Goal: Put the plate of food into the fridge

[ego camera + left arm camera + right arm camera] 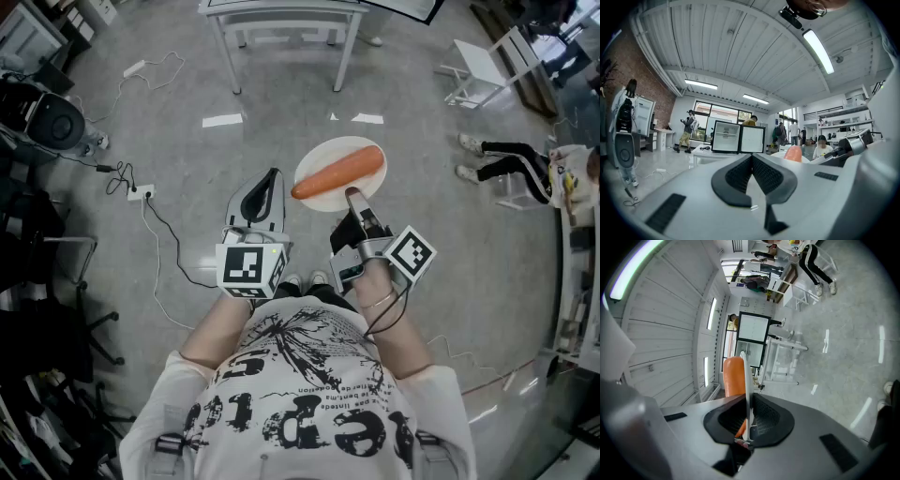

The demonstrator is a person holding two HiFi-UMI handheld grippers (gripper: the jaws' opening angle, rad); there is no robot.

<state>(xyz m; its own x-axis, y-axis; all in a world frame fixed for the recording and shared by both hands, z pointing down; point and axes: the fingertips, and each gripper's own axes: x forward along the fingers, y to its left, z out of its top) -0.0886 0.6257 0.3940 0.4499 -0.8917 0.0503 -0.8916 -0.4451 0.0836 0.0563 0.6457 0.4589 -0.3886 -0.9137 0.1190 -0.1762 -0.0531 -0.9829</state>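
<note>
A white plate (322, 157) carries a long orange carrot (337, 173) above the grey floor. My right gripper (355, 198) is shut on the plate's near rim. In the right gripper view the plate (746, 380) stands edge-on between the pads, with the carrot (733, 377) to its left. My left gripper (271, 178) is beside the plate on its left, shut and holding nothing; its pads (740, 174) meet. A small fridge (725, 137) with its door (753, 139) swung open stands on a white table (707, 151) ahead. The right gripper view also shows the fridge (754, 329).
The white table's legs (228, 58) are at the top of the head view. Cables and a power strip (141, 193) lie on the floor at left. A white chair (482, 62) and a seated person's legs (504, 159) are at right. Several people (687, 129) are beyond the fridge.
</note>
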